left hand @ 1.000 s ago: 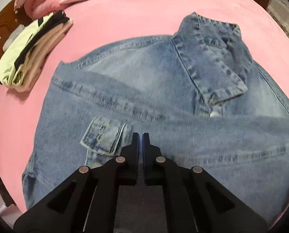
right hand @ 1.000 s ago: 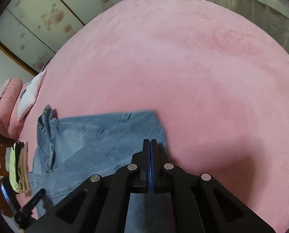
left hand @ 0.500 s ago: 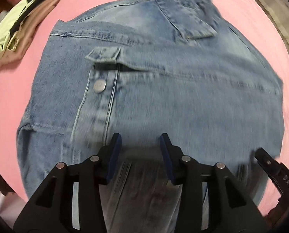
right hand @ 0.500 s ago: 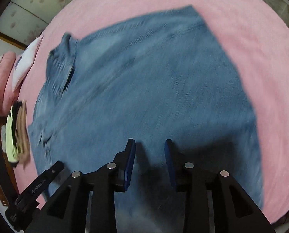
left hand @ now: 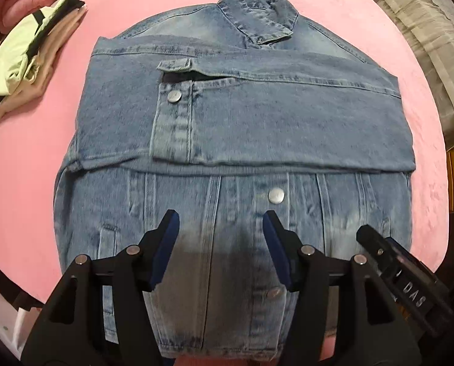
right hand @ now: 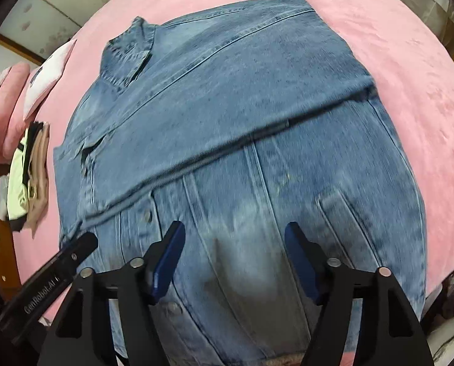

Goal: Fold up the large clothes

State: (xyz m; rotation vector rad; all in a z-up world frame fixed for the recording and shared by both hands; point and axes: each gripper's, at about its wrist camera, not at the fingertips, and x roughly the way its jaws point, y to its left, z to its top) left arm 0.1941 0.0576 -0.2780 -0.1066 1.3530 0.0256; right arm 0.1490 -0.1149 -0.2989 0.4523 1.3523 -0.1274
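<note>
**Both grippers open above a denim jacket with its sleeves folded across**

A blue denim jacket (left hand: 257, 116) lies flat on a bed covered with a pink blanket (left hand: 37, 158). Its collar (left hand: 257, 15) points away from the cameras and its hem lies nearest them. Both sleeves are folded across the chest: the upper one runs from side to side, and its cuff (left hand: 172, 122), with a metal snap button, ends near the jacket's left edge as the left wrist view shows it. Below the sleeves the button placket runs down the front, with a second snap (left hand: 276, 195) showing.

The left gripper (left hand: 221, 253) hangs over the lower front of the jacket, pointing steeply down. Its fingers (left hand: 166, 250) are apart and opening; nothing is pinched between them, and only the cloth below shows in the gap. The right gripper (right hand: 234, 259) hangs beside it over the same lower panel, near a slanted pocket (right hand: 333, 210). Its fingers (right hand: 169, 259) are also opening, wider than the left pair, with nothing held.

A stack of folded clothes (left hand: 25, 58), pale green on top and beige beneath, sits on the blanket well apart from the jacket, near pink pillows (right hand: 4, 106).
</note>
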